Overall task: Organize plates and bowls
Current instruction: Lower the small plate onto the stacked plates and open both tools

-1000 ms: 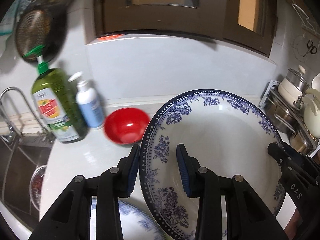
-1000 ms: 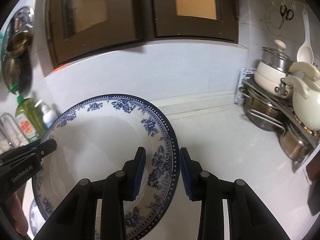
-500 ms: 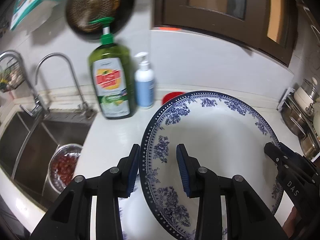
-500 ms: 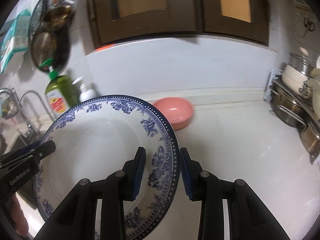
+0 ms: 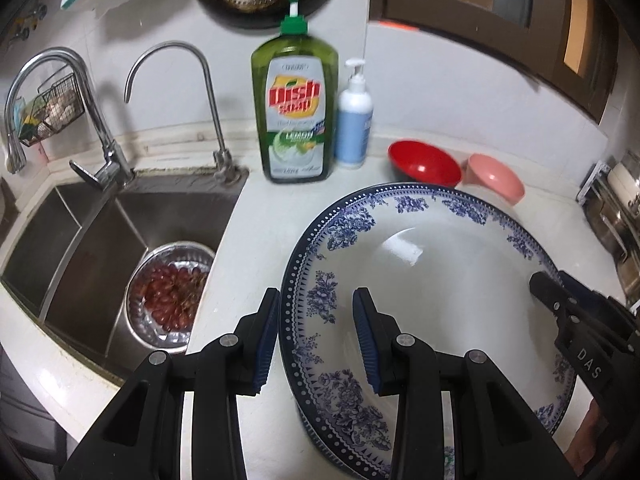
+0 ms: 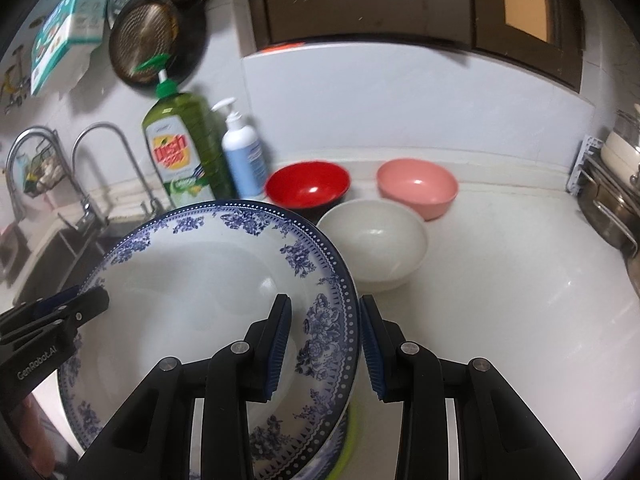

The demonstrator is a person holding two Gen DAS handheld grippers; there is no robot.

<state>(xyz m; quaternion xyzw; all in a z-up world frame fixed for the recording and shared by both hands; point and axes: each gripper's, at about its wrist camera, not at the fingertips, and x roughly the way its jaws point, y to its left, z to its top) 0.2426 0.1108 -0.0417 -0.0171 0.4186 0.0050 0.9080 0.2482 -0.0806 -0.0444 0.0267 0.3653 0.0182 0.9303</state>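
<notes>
Plate (image 5: pixel 432 276) above white counter (image 6: pixel 500 280); sink (image 5: pixel 100 248) leftward.

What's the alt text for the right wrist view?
The right gripper clamps the right rim of a large blue-and-white floral plate, while the left gripper holds its opposite edge. Behind on the white counter sit white, red and pink bowls, with a dish soap bottle by the sink.
</notes>
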